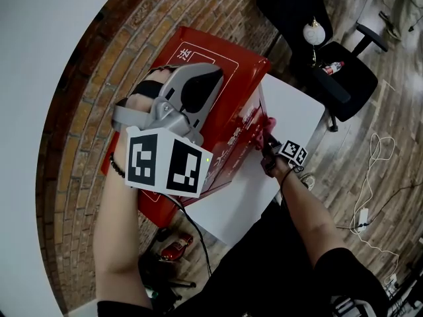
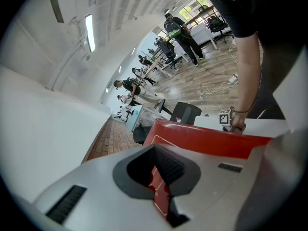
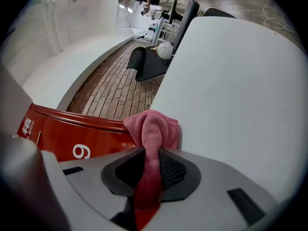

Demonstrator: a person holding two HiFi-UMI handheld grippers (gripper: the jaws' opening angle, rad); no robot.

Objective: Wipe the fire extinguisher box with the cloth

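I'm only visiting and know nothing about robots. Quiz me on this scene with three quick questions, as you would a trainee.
1. True or false: the right tool is clamped on the pink cloth.
2. The fire extinguisher box is: A blue, B red, C green?
3. Fill in: the jaws of the left tool are pressed ____.
Key: 1 true; 2 B; 3 together.

Bright, even indoor light. Strip lamp [image 2: 89,32] glows high left of the red box [image 2: 202,141]; windows [image 2: 195,4] blow out far behind it. Heavy fisheye bend + black corners in all 3 views; stuff nearest my lens looks soft.
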